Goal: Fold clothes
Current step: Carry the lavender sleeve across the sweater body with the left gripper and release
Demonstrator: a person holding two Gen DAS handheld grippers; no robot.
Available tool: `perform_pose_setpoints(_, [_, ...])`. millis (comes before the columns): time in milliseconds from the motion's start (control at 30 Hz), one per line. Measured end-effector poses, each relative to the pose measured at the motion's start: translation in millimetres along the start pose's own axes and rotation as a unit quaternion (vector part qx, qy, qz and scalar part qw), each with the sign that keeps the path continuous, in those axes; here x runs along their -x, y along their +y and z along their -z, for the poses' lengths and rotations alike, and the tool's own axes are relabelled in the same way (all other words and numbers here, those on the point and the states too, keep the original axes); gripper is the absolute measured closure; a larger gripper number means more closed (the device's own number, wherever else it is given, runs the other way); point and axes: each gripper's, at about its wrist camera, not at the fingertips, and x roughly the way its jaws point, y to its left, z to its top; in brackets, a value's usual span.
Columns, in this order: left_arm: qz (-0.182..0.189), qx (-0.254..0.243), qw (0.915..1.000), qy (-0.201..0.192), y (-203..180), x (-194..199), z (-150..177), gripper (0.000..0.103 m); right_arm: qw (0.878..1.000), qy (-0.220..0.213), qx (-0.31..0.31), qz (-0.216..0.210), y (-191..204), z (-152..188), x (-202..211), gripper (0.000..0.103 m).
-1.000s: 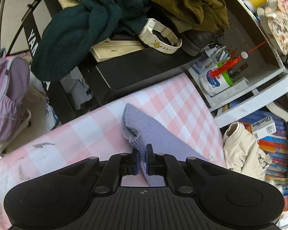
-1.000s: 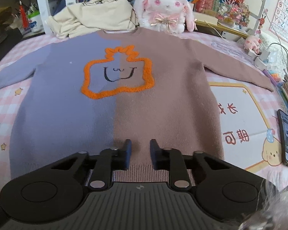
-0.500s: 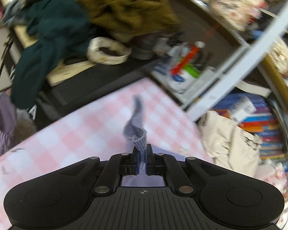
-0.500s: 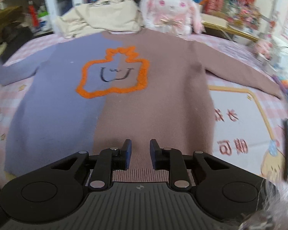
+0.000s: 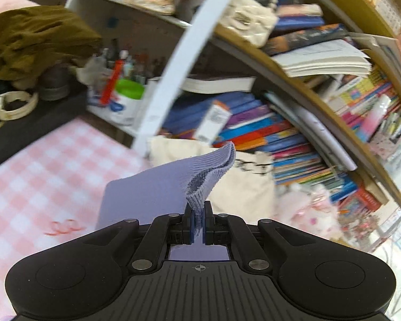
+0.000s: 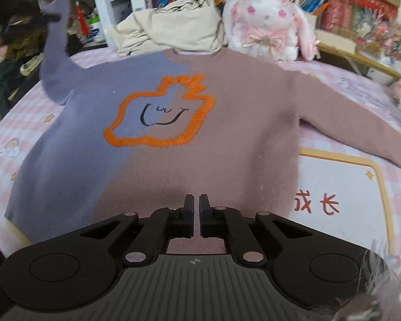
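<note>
A sweater, half lavender and half dusty pink with an orange-outlined face, lies flat on the pink checked bed cover. My left gripper is shut on the ribbed cuff of the lavender sleeve and holds it lifted off the bed. In the right wrist view the raised sleeve stands up at the far left. My right gripper is shut and empty, just above the sweater's hem. The pink sleeve lies stretched out to the right.
A cream garment and a white plush rabbit sit behind the sweater's collar. Bookshelves full of books line the back. A dark olive garment and a pen pot are at the left.
My left gripper has lifted the lavender cuff off the bed and swung right toward the bookshelves. My right gripper's fingers have closed from a gap to nearly touching.
</note>
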Motion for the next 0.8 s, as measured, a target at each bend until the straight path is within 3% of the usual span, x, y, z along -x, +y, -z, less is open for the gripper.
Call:
perform_pose_setpoints(367, [0.025,-0.039,0.9989,0.006,-97.9,-21.7,2.6,0.100,0.997,0.019,0.008,-0.070,-38.1,4.5,-6.7,0.098])
perform_pose_setpoints(633, [0.046,-0.052,0.9969,0.037,-141.0,-48.6,21.4,0.100,0.995,0.027,0.016,-0.092,-58.3,11.2,-3.6,0.098])
perform_pose_setpoints(800, [0.031,-0.077,0.9943,0.067,-158.4,-68.6,38.3,0.099,0.995,0.027,0.015,-0.100,-67.8,13.0,-2.3,0.098])
